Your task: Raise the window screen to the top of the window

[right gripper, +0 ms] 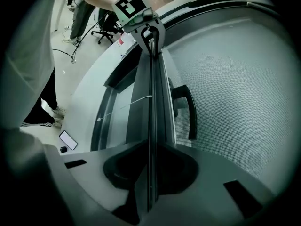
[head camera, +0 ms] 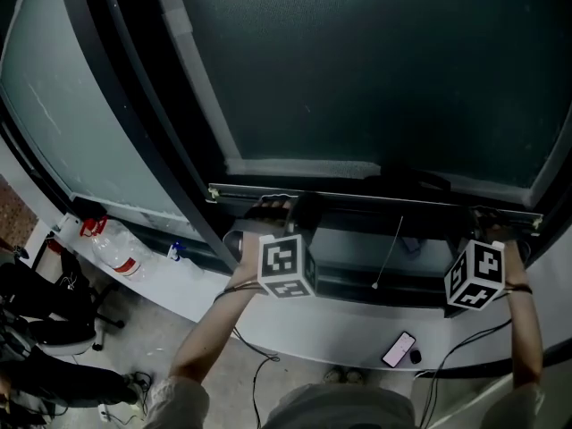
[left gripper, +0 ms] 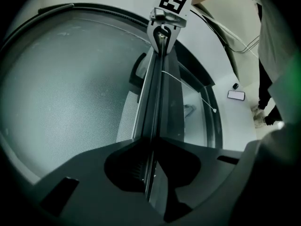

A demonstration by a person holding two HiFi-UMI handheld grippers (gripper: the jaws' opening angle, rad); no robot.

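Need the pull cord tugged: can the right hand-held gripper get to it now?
Probably not yet: the right hand-held gripper is shut on the screen's bottom bar. The pull cord hangs unobstructed to its left, once it lets go.

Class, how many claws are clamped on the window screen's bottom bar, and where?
2. The left claw clamps the screen's dark metal bottom bar towards its left end; the right claw, near its right end.

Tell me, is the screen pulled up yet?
Not yet. The screen is spread down low; the left gripper and right gripper clamp its bottom bar.
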